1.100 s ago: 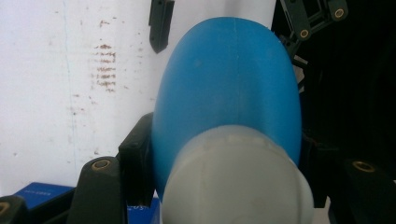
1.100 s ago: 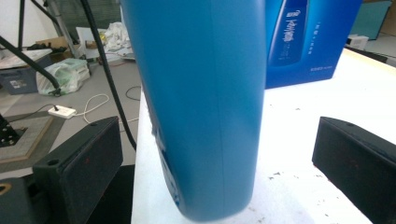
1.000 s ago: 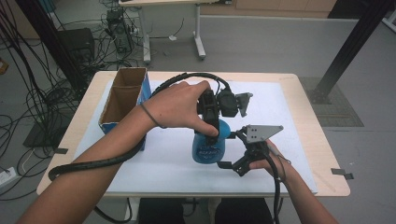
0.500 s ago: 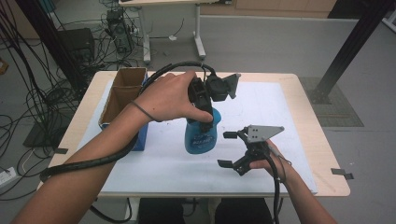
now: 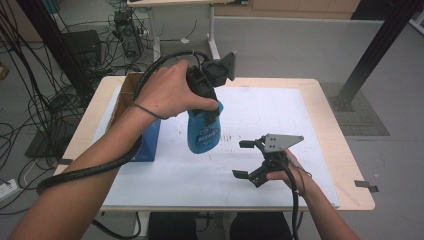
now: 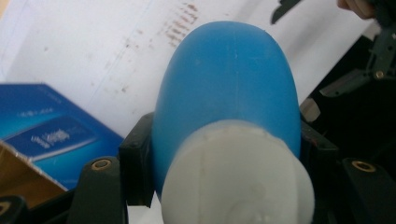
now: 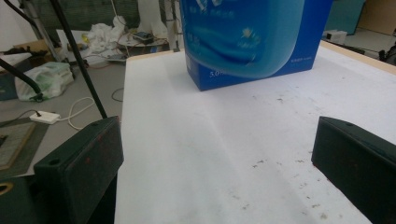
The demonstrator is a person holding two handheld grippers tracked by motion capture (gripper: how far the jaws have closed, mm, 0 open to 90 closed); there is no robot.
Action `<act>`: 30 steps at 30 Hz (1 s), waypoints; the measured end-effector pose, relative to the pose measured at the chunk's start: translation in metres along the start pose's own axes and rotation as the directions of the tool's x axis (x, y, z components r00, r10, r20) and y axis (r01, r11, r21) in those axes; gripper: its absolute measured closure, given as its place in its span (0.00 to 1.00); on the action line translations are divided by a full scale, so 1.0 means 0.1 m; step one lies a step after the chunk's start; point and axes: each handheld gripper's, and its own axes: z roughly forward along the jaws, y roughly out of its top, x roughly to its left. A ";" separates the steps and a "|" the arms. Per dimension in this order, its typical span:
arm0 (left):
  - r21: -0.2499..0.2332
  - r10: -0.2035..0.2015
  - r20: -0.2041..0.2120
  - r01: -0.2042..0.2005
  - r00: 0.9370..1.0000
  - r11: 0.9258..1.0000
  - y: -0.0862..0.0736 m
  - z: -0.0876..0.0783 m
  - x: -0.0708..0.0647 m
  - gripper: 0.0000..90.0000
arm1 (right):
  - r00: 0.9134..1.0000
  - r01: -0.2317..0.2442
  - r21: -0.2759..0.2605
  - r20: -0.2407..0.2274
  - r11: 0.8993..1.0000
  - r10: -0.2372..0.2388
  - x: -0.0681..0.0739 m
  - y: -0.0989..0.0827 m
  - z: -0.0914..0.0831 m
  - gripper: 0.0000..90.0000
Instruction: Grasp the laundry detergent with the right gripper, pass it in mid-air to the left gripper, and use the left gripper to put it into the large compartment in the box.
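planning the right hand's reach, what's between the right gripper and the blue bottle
Nothing: in the high view only bare white sheet lies between the open right gripper and the blue bottle, which the left gripper holds up above the table.

The bottle point(image 5: 203, 131) was bright blue with white lettering, and its cap point(image 6: 236, 175) was white. The box point(image 7: 252, 35) was deep blue with pale swirls, brown cardboard inside. The sheet point(image 5: 260, 117) was white with brownish specks; both grippers were black.
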 end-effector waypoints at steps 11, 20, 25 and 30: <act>-0.038 -0.166 -0.005 0.165 0.986 0.985 -0.07 -0.19 0.34 0.42 | 1.000 0.002 0.008 0.015 1.000 -0.002 0.01 0.00 0.03 0.02; -0.068 -0.290 -0.036 0.287 0.956 0.956 -0.20 -0.35 0.61 0.42 | 1.000 0.002 0.007 0.031 1.000 -0.003 0.02 -0.01 0.03 0.03; -0.106 -0.368 -0.015 0.365 0.930 0.925 -0.37 -0.43 0.82 0.42 | 0.999 0.002 0.007 0.039 1.000 -0.003 0.02 -0.01 0.03 0.03; -0.128 -0.444 -0.017 0.438 0.896 0.890 -0.49 -0.48 0.96 0.42 | 0.999 0.008 0.007 0.044 1.000 -0.008 0.02 -0.01 0.04 0.03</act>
